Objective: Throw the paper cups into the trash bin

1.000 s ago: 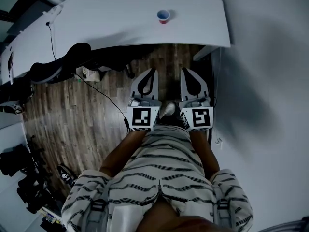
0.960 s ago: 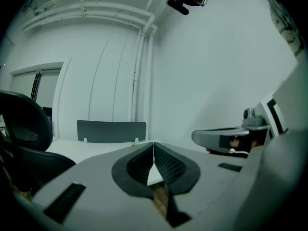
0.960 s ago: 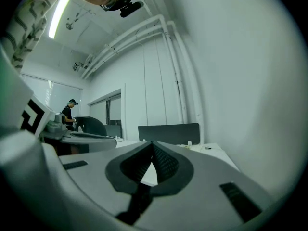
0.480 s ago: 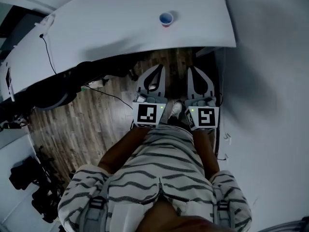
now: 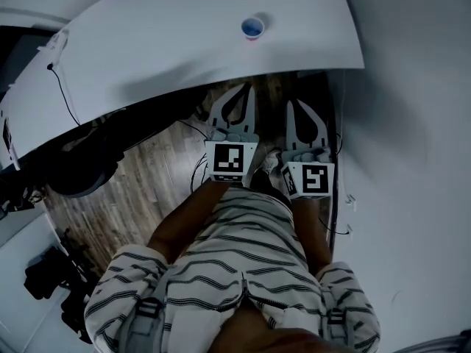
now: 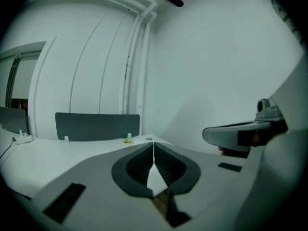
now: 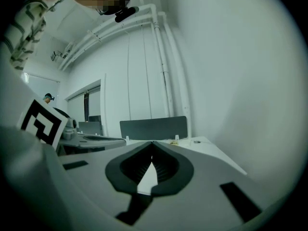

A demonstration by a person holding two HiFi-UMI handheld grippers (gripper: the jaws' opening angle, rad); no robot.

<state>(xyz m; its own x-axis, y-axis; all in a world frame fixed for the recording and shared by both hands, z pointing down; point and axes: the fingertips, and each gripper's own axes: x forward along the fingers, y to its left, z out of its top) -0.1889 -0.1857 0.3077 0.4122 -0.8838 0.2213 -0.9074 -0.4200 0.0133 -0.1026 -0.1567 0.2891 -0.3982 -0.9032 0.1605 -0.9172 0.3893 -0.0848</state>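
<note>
A small round paper cup (image 5: 252, 28), red-walled with a blue inside, stands upright on the smooth white desk (image 5: 169, 46) near its far right corner, mouth up and long axis vertical. It is well apart from both tools. The left gripper (image 5: 247, 87) and right gripper (image 5: 288, 102), matte grey with ribbed black pads, are both clenched tip to tip on nothing. They are held side by side over the wood-plank floor (image 5: 151, 175), in front of a striped shirt (image 5: 246, 248). Compared with a second ago, both grippers have come closer to the desk's curved edge, the left tips now reaching it.
</note>
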